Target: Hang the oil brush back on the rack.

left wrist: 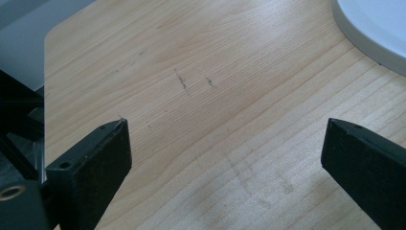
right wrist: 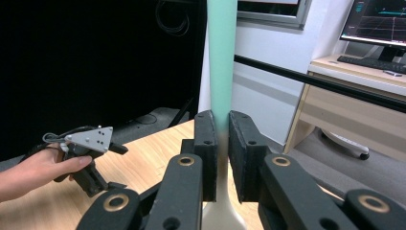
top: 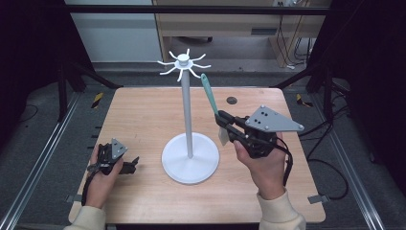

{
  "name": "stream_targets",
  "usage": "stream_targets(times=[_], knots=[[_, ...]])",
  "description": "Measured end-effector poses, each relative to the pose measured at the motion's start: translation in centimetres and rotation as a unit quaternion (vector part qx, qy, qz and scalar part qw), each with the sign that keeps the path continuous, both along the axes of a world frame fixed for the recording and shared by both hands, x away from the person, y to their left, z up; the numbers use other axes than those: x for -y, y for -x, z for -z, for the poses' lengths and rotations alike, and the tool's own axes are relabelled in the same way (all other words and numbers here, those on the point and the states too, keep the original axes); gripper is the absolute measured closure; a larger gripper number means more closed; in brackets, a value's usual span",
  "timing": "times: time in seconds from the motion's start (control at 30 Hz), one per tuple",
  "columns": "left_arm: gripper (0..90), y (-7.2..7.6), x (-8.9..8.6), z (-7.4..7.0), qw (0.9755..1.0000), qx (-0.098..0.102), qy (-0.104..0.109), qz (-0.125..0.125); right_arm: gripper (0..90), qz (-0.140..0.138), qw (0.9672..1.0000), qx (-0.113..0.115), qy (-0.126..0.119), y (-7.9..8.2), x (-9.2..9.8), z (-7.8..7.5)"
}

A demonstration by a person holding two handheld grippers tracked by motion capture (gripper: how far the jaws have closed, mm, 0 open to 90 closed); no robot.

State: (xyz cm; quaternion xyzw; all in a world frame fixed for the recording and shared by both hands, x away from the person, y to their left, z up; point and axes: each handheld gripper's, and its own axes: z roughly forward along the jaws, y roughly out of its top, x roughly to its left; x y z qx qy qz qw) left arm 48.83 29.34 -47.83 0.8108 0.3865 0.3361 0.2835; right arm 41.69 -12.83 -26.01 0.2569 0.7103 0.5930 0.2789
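**Spatula raised toward the hook stand**

The right tool (top: 224, 120) pinched the teal-handled spatula (top: 208, 95) near its pale blade, handle end up, apparently to reach the hooks of the white stand (top: 187, 115). The left tool (top: 125, 165) rested spread and empty on the surface (top: 143, 115).

A person's left hand (top: 101, 178) rests near the desk's (top: 143, 124) left edge, holding the left gripper (top: 133, 164) low over the wood, jaws spread wide apart. The right hand (top: 265, 165), sleeve at the near edge, lifts the right gripper (top: 221, 120) above the desk's right half, tilted upward, jaws pressed close on a slim handle (right wrist: 222, 72)
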Motion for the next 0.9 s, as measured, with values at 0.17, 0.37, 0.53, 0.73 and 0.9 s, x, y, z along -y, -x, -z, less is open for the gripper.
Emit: stream_targets(times=[0.17,0.37,0.53,0.73,0.9], knots=[[2.8,0.0,0.0,0.0,1.0,-0.002,-0.003,0.002,82.4,0.001,1.0,-0.002,0.002,-0.2,-0.2,0.0],[2.8,0.0,0.0,0.0,1.0,-0.003,-0.002,0.002,82.4,-0.002,0.9999,-0.005,0.008,-0.4,-0.6,0.0],[2.8,0.0,0.1,0.1,1.0,-0.003,-0.001,0.002,82.4,-0.001,0.9999,-0.006,0.01,-0.6,-0.8,0.0],[2.8,0.0,0.0,0.0,1.0,-0.001,0.001,-0.001,82.3,-0.001,0.9998,-0.01,0.016,-1.2,-1.3,0.2],[2.8,0.0,0.0,0.0,1.0,-0.003,0.0,0.0,82.4,0.001,0.9998,-0.014,0.016,-1.8,-1.6,0.3]])
